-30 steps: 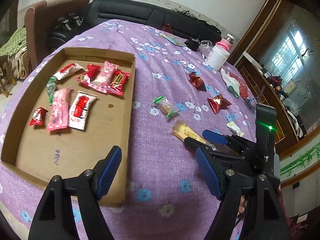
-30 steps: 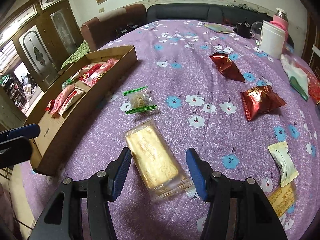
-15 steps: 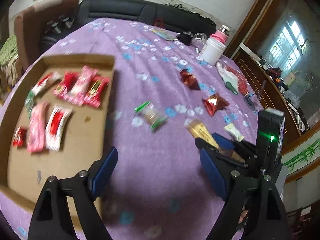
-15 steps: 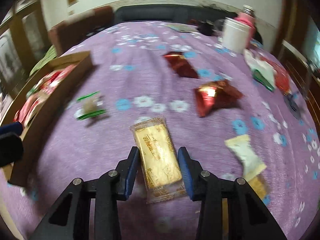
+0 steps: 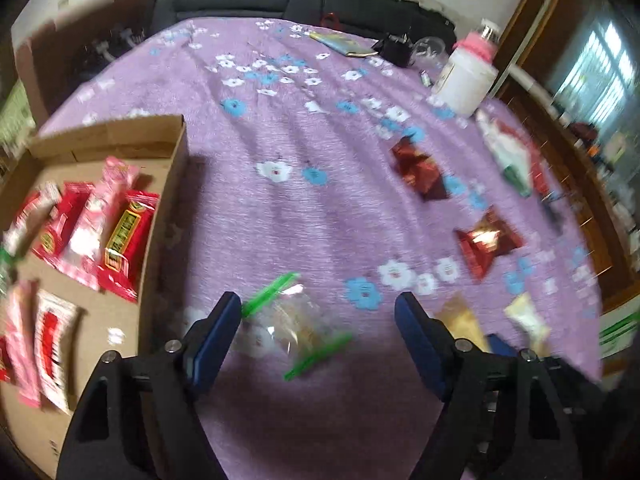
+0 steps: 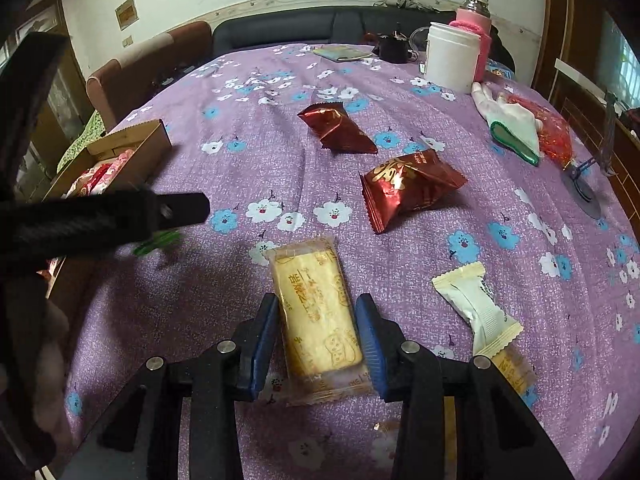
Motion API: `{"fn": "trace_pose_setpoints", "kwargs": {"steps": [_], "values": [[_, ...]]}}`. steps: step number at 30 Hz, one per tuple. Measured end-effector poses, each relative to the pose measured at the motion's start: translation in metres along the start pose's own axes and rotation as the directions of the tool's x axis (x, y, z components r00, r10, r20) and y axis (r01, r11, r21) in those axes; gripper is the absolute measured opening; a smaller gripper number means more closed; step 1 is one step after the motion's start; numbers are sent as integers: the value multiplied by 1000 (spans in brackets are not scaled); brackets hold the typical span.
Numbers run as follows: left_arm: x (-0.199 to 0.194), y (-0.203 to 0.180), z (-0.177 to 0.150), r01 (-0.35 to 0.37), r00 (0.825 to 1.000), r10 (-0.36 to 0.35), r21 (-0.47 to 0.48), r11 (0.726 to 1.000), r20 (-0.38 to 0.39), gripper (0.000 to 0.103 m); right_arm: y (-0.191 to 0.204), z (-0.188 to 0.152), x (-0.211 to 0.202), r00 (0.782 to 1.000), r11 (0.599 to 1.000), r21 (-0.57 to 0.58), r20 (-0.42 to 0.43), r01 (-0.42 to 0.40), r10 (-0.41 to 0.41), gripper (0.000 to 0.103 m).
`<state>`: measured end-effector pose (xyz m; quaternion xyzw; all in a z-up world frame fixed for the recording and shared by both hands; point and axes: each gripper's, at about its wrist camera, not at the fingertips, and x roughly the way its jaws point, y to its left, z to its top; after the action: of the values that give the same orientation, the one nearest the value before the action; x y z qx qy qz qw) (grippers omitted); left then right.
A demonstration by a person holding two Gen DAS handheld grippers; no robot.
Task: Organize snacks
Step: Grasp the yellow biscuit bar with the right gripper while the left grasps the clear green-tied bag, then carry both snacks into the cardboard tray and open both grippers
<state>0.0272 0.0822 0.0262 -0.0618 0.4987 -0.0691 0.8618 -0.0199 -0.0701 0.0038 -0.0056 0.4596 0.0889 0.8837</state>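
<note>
Right gripper (image 6: 316, 340) has closed in from wide open; its pads now press both long edges of the yellow biscuit pack (image 6: 316, 312), which still lies on the purple tablecloth (image 6: 248, 160). Left gripper (image 5: 318, 328) has swung off the cardboard tray (image 5: 176, 184) and hovers wide open and empty over the green-ended candy (image 5: 294, 328). Both picks look set up; neither snack is lifted yet.

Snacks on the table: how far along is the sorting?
Done: several red and pink packets lie in the cardboard box. In hand: the right hand-held gripper is shut on the yellow biscuit pack; the open left hand-held gripper straddles the green-edged candy. Left: two red foil packs and a white packet.
</note>
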Motion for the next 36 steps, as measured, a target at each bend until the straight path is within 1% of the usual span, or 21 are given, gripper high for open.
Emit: {"fn": "trace_pose_setpoints", "kwargs": {"steps": [1, 2, 3, 5, 6, 8, 10, 12, 14, 16, 17, 18, 19, 21, 24, 29, 31, 34, 36], "values": [[2, -2, -1, -23, 1000, 23, 22, 1000, 2, 73, 1, 0, 0, 1000, 1000, -1, 0, 2, -2, 42], [2, -4, -2, -43, 999, 42, 40, 998, 8, 63, 1, 0, 0, 1000, 1000, -2, 1, 4, -4, 42], [3, -6, -3, -53, 999, 52, 57, 997, 9, 44, 1, -1, 0, 1000, 1000, -6, 2, 7, -7, 42], [6, -6, -5, -67, 998, 68, 72, 995, -11, 32, 3, -1, 1, 1000, 1000, -14, 3, 15, -15, 42], [5, -6, -6, -70, 998, 70, 68, 995, -4, 32, 3, 0, 1, 1000, 1000, -17, 3, 18, -18, 42], [1, -2, -9, -47, 999, 47, 53, 997, -8, 32, 4, 0, 2, 1000, 999, -28, 4, 25, -25, 43], [-1, -2, -12, -51, 999, 51, 63, 997, -9, 34, 6, -1, 2, 999, 999, -36, 6, 34, -34, 43], [-2, -5, -16, -55, 998, 56, 82, 995, -9, 44, 6, 0, 3, 999, 998, -43, 6, 39, -39, 43], [-3, -9, -21, -64, 998, 65, 99, 993, -11, 51, 6, 0, 3, 999, 998, -42, 5, 38, -37, 43], [-3, -14, -27, -77, 997, 78, 119, 990, 3, 51, 6, 0, 3, 999, 998, -43, 6, 39, -38, 43], [-3, -17, -29, -97, 995, 97, 134, 986, 13, 47, 7, 0, 3, 999, 998, -43, 7, 39, -38, 43], [-3, -18, -29, -112, 994, 110, 143, 983, 22, 30, 7, -1, 2, 999, 998, -42, 7, 37, -37, 43], [-4, -19, -31, -118, 993, 114, 150, 982, 34, 30, 7, -2, 2, 999, 999, -39, 8, 36, -36, 40], [-6, -15, -31, -87, 996, 83, 122, 989, 31, 28, 6, -2, 1, 1000, 999, -28, 11, 23, -23, 37], [-14, -10, -33, -61, 997, 58, 83, 995, 41, 28, 2, -1, 0, 1000, 1000, -4, 11, -5, 5, 36], [-42, -11, -45, 3, 997, -7, 48, 999, 83, 28, 1, -1, -2, 999, 999, 12, 18, -42, 42, 36], [-54, -10, -51, 38, 994, -41, 28, 999, 98, 28, 2, 0, -7, 996, 997, 17, 41, -75, 74, 36], [-74, -2, -61, 84, 988, -81, -17, 996, 131, 28, 4, 0, -15, 993, 996, 11, 78, -89, 88, 36], [-84, 5, -66, 92, 986, -87, -33, 995, 142, 28, 4, 0, -16, 991, 995, 10, 85, -102, 100, 36]]}}
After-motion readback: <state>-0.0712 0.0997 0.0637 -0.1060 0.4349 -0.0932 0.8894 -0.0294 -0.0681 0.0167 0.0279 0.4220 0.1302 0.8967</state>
